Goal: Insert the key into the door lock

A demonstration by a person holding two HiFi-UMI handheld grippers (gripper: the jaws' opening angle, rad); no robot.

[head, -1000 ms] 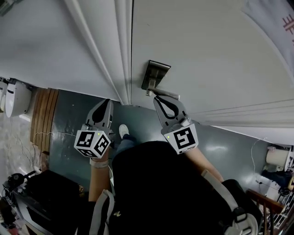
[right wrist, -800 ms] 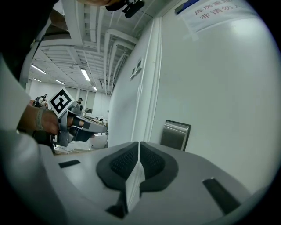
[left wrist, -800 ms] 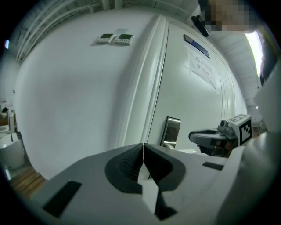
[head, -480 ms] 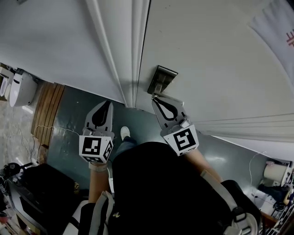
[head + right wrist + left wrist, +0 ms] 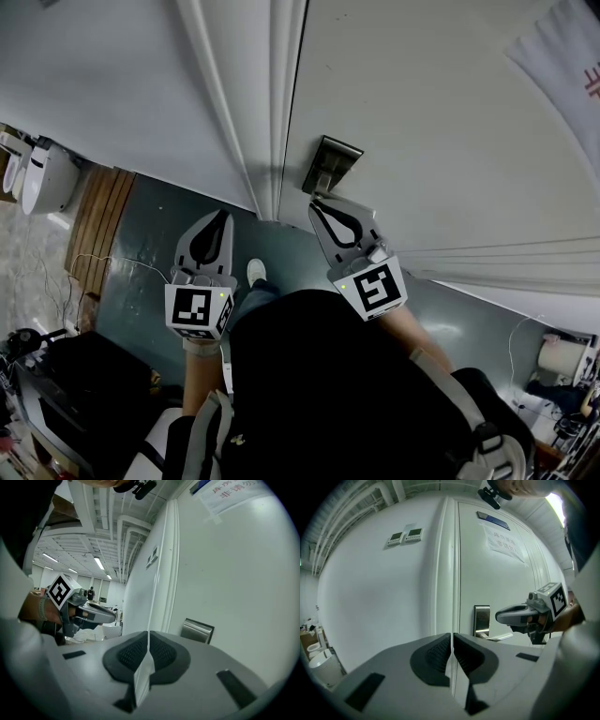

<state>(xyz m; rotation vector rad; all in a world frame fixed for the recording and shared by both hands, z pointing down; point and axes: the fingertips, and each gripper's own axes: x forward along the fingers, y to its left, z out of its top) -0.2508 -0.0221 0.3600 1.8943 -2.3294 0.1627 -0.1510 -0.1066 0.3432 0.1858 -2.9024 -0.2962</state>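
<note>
A white door carries a brushed metal lock plate, also seen as the lock plate and the lock plate. A lever handle sticks out below it. My right gripper is shut, its tip just under the plate by the handle; the right gripper shows nothing between its pads. My left gripper hangs shut to the left, in front of the door frame, and the left gripper holds nothing visible. No key shows in any view.
A paper notice is taped on the door's upper right. Two wall controllers sit left of the frame. A white fixture and wooden slats lie at the far left on the grey floor. The person's shoe is below.
The left gripper has drawn back and down a little from the door frame. The right gripper stays under the lock plate. The head view has shifted slightly.
</note>
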